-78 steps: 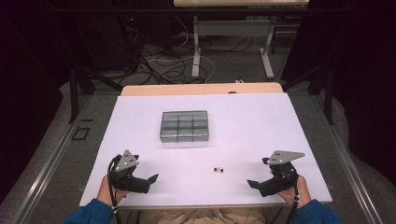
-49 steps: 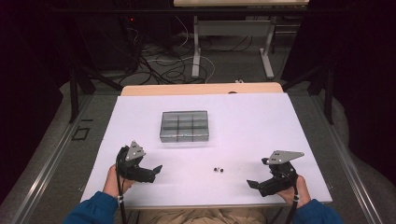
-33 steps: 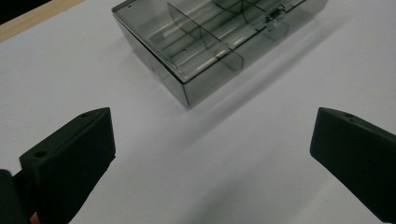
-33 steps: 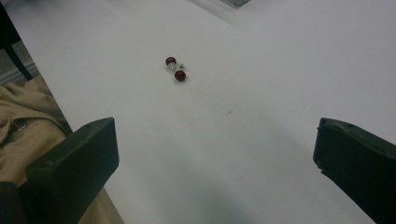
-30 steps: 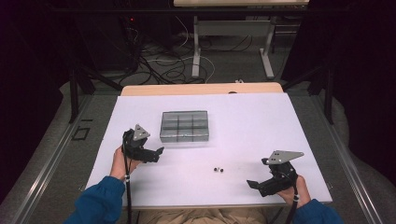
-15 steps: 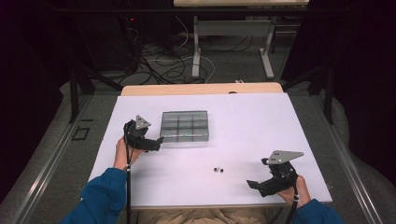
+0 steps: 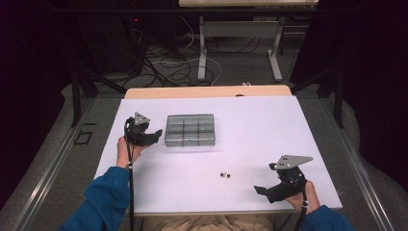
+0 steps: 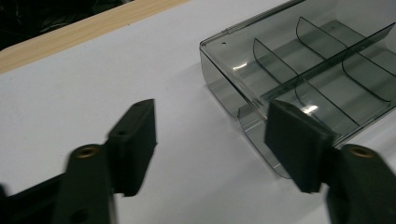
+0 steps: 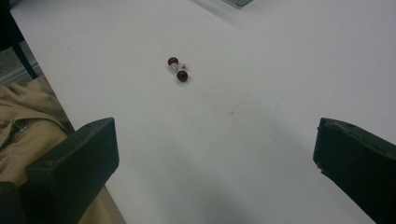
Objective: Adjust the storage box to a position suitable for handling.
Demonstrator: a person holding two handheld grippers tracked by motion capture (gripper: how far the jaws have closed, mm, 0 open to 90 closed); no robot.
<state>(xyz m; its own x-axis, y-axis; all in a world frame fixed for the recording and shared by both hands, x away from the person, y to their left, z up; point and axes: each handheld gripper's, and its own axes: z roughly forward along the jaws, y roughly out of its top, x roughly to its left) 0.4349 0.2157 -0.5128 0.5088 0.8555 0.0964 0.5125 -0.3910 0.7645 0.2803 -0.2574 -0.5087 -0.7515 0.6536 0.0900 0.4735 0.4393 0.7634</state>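
Narrowing around nothing yet — left tool (image 7: 155,136), jaws apart, compartment box (image 7: 189,130) corner just beside one jaw.

Bare table (image 7: 260,130) around divided box (image 7: 190,130) and beads (image 7: 224,174).

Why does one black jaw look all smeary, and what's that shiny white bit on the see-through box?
In the left gripper view the nearer jaw is smeared by motion blur, since the left gripper has just been closing, with nothing between the jaws; the white streak on the compartment box is lamp glare on a divider. In the right gripper view the beads look sharp, the jaws soft. The high view is dim around the bright table.
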